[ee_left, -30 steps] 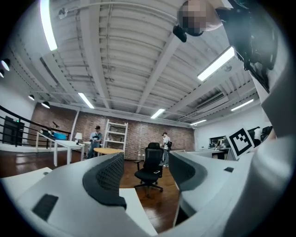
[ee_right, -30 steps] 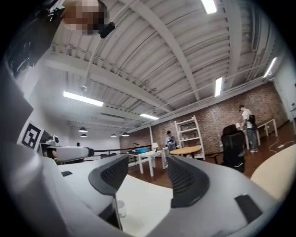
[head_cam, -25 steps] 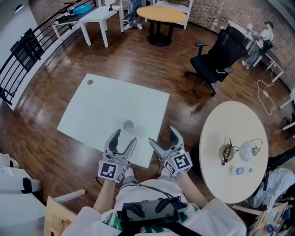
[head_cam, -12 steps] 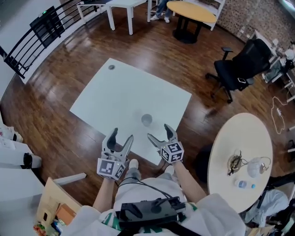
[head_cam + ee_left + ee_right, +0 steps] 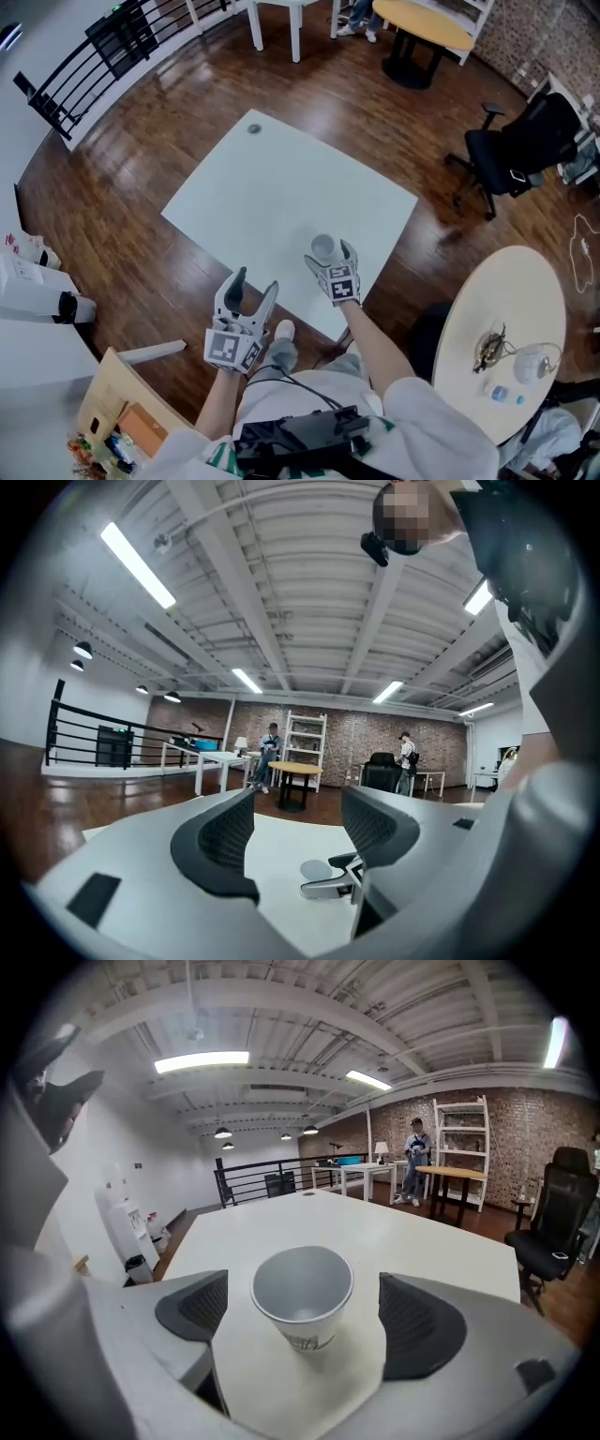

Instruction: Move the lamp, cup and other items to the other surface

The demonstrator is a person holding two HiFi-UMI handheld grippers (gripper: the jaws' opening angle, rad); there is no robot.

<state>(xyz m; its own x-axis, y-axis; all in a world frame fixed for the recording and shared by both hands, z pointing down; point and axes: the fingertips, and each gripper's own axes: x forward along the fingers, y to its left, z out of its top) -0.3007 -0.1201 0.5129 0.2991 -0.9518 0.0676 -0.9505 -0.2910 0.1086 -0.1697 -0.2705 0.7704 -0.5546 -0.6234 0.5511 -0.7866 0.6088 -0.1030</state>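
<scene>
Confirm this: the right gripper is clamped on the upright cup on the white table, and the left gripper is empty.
Not clamped: the right gripper view shows the right gripper open, its jaws just opened wider, the upright cup standing untouched between them on the white table. The left gripper is empty.

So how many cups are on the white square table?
1. The cup stands upright near the white table's near edge, between the right tool's jaws, which have just been opening; neither touches it. Items on the round table are too small to identify.
</scene>
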